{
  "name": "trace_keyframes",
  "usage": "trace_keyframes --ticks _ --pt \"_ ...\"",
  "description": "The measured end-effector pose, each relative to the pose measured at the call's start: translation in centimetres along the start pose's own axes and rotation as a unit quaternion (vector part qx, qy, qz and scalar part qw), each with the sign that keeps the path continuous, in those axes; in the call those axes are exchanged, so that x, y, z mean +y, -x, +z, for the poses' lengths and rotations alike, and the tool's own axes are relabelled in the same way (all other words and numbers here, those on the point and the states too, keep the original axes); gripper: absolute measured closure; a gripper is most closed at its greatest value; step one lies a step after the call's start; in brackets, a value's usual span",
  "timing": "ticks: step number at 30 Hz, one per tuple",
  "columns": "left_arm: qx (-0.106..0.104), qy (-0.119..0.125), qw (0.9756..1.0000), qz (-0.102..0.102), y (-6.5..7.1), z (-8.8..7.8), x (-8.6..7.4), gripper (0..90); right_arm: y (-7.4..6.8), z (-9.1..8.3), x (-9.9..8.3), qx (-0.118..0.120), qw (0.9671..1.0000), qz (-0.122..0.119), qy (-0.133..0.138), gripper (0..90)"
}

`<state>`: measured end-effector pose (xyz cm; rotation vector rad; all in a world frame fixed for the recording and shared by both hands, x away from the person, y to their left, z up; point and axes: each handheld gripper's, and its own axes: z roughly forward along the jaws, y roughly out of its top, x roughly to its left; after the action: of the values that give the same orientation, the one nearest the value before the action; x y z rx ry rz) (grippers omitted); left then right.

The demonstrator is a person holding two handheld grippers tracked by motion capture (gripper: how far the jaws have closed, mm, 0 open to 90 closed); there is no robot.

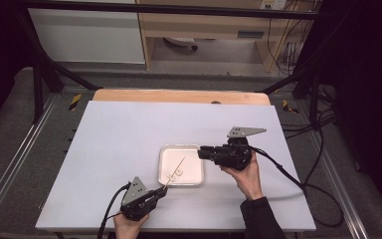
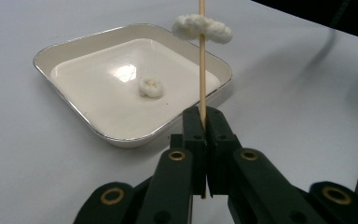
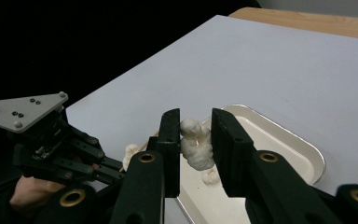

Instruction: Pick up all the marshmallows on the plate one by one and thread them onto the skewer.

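My left gripper (image 2: 204, 116) is shut on the low end of a thin wooden skewer (image 2: 201, 70), which rises over the tray's near corner. A white puffy piece (image 2: 202, 27) is threaded on the skewer higher up. A second puffy piece (image 2: 150, 87) lies inside the white square tray (image 2: 74, 46). My right gripper (image 3: 196, 119) is shut on a third puffy piece (image 3: 196, 145), held above the tray (image 3: 307, 151). In the high view the left gripper (image 1: 163, 190) sits at the tray's (image 1: 165, 167) front left corner and the right gripper (image 1: 200, 152) at its right edge.
The white tabletop (image 1: 119, 129) spreads wide around the tray, with a wooden strip (image 1: 179, 95) along its far edge. Black cables (image 1: 288, 174) trail off the right side. A dark frame and shelving stand beyond the table.
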<state>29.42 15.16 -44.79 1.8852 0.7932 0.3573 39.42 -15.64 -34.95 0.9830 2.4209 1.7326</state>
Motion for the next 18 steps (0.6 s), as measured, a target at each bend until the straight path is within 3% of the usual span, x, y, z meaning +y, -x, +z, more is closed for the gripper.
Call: trace_keyframes --ticks 11,18 --pt "-0.005 0.010 0.9998 0.015 0.7 0.3 0.3 88.1 -0.4 0.9 0.5 0.036 0.9992 0.014 0.007 73.7" --pt "-0.007 0.013 0.9997 0.018 0.8 0.3 0.3 88.1 -0.3 1.3 0.3 0.045 0.9988 0.019 0.001 73.6"
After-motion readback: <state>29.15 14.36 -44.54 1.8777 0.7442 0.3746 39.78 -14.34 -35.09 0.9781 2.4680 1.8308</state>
